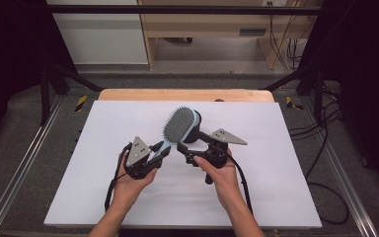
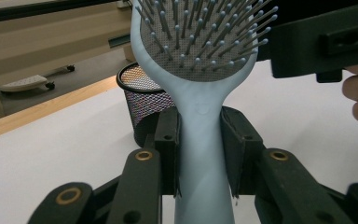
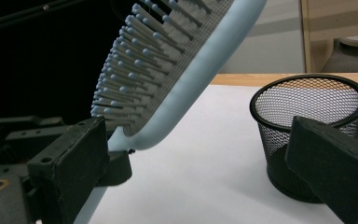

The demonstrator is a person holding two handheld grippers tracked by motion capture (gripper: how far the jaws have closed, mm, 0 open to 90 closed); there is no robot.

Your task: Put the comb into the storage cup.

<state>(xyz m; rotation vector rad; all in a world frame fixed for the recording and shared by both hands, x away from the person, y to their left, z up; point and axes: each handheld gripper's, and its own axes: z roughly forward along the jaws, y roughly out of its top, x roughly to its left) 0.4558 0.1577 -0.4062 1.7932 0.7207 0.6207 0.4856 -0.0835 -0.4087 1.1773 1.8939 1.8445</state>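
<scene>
Pinching the hairbrush [image 2: 200, 140] by its handle, the left hand-held gripper [image 1: 164, 151] holds it lifted above the desk [image 1: 103, 187]; the right hand-held gripper [image 3: 205, 158] stands spread beside it, and placing it into the mesh cup [image 3: 310, 100] remains.

Hairbrush [image 2: 200, 51] head cut by top edge; mesh cup [image 1: 196, 129] mostly hidden behind it

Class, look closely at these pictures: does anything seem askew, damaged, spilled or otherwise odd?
Nothing stands out. The hairbrush is clamped squarely by its handle in the left tongs, the mesh cup stands upright and unspilled, and the right tongs are open.
</scene>
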